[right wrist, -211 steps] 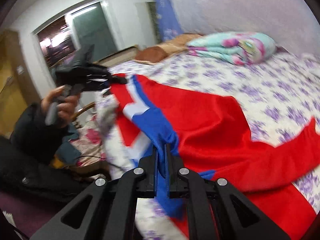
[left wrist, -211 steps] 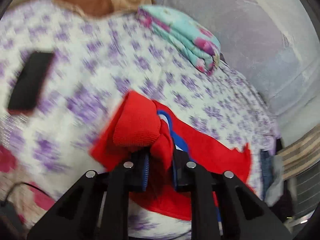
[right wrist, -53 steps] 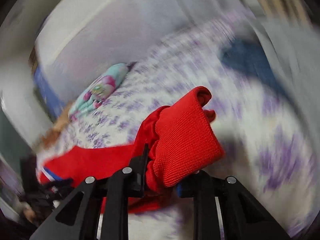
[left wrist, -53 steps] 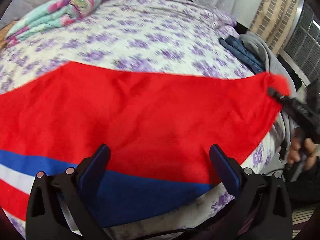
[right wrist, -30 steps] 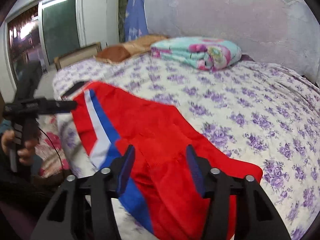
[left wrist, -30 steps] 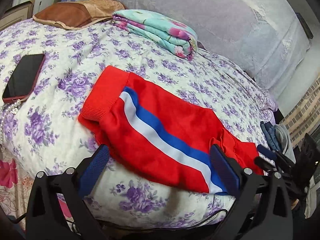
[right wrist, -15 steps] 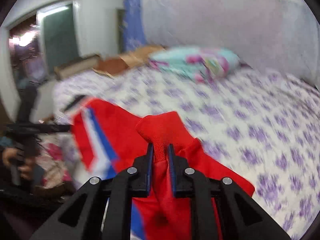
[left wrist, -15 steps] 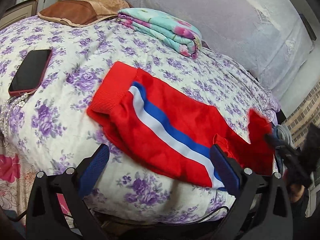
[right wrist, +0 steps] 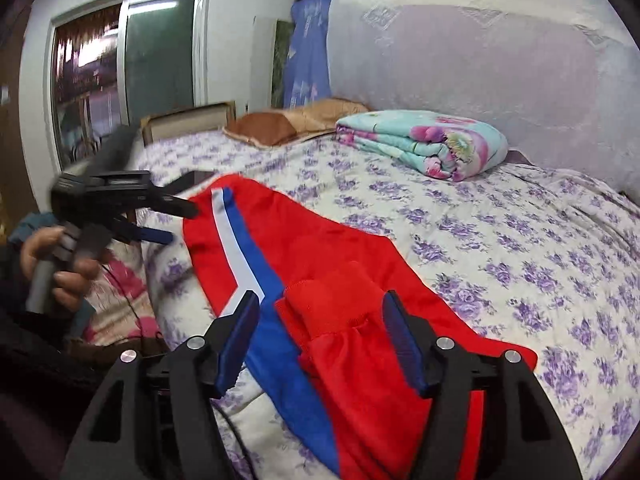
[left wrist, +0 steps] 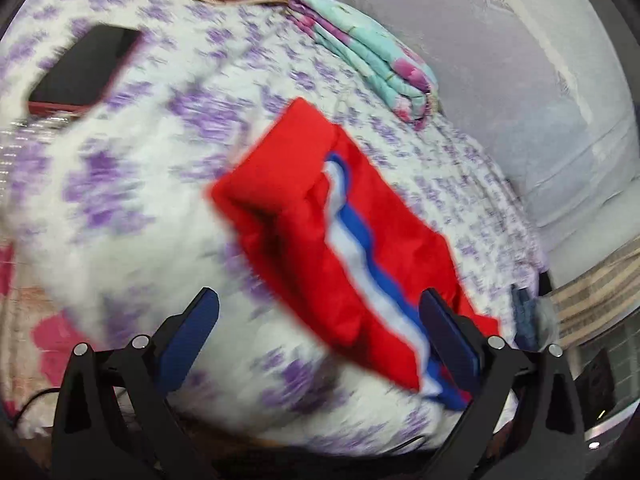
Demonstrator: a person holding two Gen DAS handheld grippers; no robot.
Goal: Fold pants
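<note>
Red cloth with a white and blue stripe fills the middle of the left wrist view: the pants [left wrist: 340, 248] lie folded on the bed [left wrist: 132, 184], running from the ribbed band at upper left down to the lower right, where the stripe end hangs near the bed's edge. The left claw [left wrist: 316, 332] is spread wide with nothing between its blue pads, which sit to either side of the pants' near part. A dark phone [left wrist: 86, 70] lies on the sheet at upper left, and a folded floral blanket [left wrist: 368, 54] rests beyond the pants. The picture is blurred.

In the right wrist view the pants [right wrist: 320, 264] lie along the near edge of the purple-flowered bed [right wrist: 520, 240], a red cuff doubled over on top just ahead of the right claw [right wrist: 320, 340]. This claw also gapes, holding nothing. At left a hand grips the left claw [right wrist: 168, 220], apart from the pants' striped end. The floral blanket [right wrist: 424, 144] and a brown pillow [right wrist: 288, 124] lie behind.
</note>
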